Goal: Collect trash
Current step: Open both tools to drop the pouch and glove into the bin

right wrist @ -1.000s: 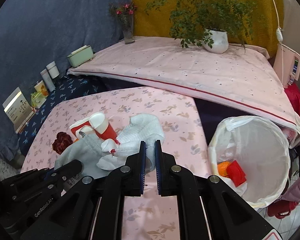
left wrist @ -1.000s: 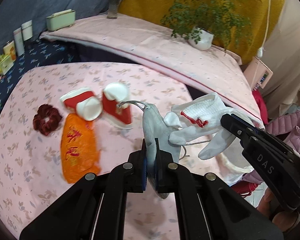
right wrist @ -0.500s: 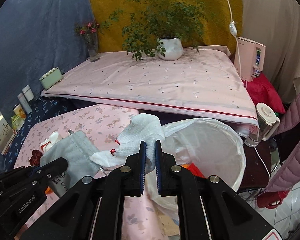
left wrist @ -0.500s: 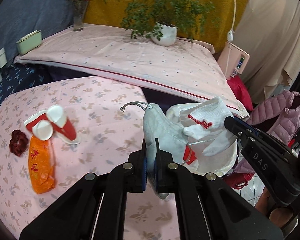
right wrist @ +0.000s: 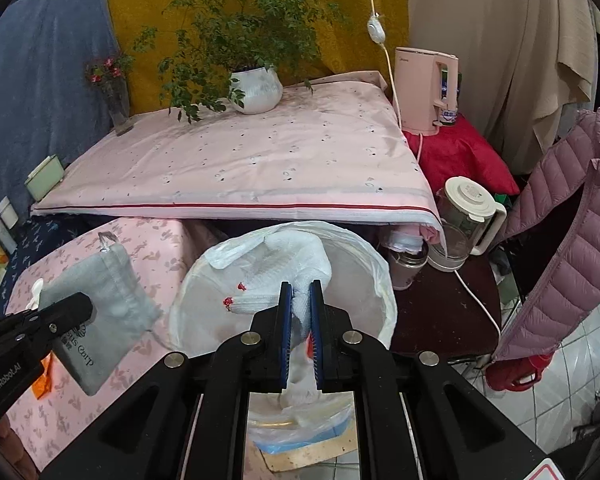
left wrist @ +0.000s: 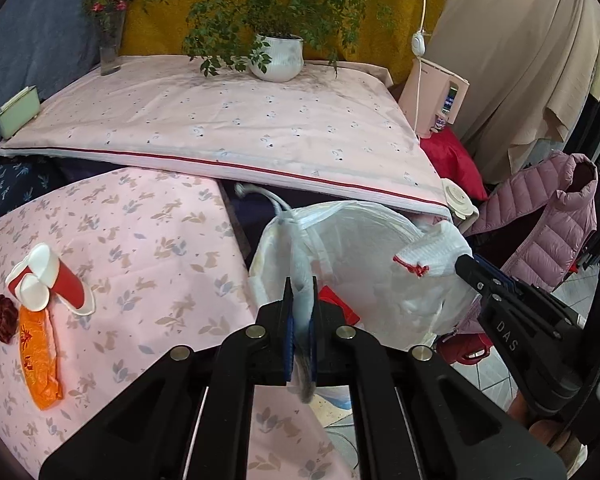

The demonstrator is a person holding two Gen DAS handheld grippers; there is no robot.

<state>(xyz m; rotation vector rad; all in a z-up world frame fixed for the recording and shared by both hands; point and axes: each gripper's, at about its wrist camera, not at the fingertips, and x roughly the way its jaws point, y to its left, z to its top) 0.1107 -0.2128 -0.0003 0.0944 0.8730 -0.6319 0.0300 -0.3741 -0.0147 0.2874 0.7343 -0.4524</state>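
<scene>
Pouch print partly reads "Carp"; tongs "GenRobot.AI".

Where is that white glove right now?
The white glove is pinched in the right hand-held gripper, hanging over the open mouth of the white-lined trash bin beside the pink table; the grey pouch is on its left.
</scene>
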